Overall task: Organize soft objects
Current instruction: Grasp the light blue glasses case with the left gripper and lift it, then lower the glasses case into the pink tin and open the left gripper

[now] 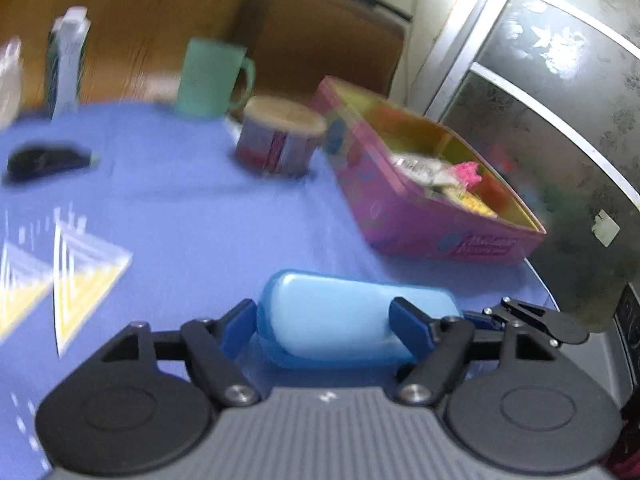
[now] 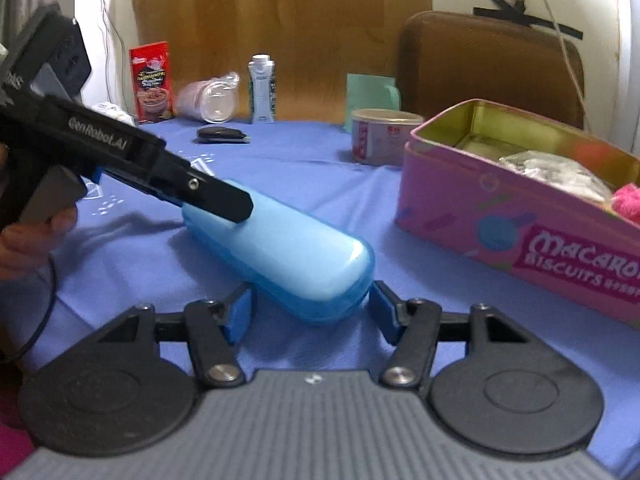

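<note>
Here's the blue case point(image 2: 280, 248) lying flat on the blue tablecloth point(image 2: 312, 168), a long rounded capsule whose long axis runs from far-left to near-right in the right wrist view, and both tools are on it at once. The left gripper point(image 1: 326, 322) has it crosswise: in its own view the case stretches left to right between the blue pads point(image 1: 240, 326), which sit against its two sides, so those fingers look closed onto the case near its far-left end, though motion blur there keeps me from swearing to firm contact. From the right wrist view that same tool reaches in from the left, one black finger laid over the top of the case. The right gripper point(image 2: 310, 312) is the one to watch: its fingers stand apart, straddling the near-right tip, pads just beside the rounded end with a sliver of daylight on each side. So the case points almost straight away from the right fingers, end-on, and they only need to come together, I'd judge. The pink biscuit tin point(image 2: 520, 216) sits open to the right, soft bits already inside, including something pink and fluffy point(image 2: 628, 202). It lies nearer the right hand, so that's the likely destination side.
</note>
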Demonstrator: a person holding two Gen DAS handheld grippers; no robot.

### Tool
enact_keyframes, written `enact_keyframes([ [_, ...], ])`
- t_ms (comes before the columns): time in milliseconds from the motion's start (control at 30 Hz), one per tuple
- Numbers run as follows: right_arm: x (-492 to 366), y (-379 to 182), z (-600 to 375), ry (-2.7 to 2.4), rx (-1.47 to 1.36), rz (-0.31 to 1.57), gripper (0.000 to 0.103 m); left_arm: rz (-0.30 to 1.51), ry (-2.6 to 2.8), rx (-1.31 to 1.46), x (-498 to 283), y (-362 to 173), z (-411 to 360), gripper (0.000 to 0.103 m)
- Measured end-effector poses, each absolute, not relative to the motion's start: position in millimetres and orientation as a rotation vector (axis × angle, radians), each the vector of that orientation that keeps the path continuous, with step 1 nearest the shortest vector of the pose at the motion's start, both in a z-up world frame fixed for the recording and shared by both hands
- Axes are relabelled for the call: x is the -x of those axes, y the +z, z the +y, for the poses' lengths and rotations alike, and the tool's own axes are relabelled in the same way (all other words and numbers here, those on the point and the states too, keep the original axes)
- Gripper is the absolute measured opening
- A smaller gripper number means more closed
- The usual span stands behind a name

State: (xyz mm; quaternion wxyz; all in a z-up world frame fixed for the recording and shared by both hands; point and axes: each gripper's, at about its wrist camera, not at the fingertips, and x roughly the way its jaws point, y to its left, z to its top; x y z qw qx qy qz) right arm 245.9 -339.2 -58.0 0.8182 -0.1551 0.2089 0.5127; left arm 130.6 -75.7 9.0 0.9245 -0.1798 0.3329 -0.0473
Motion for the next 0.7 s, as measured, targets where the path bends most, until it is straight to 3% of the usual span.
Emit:
enact_keyframes([
  [300,-286,0,-385,0.943,0.193,0.288,0.064,0.51,-0.19,0.158,-208,83,-151,0.073],
  [500,-350,14,-394,0.832,0.212,0.32,0.065,0.483,-0.17,0.14,-286,80,-178,0.072],
  [700,-417,15,-364,0.661,0.296,0.351,0.064,0.532,-0.02,0.099,-342,63,-187,0.077],
])
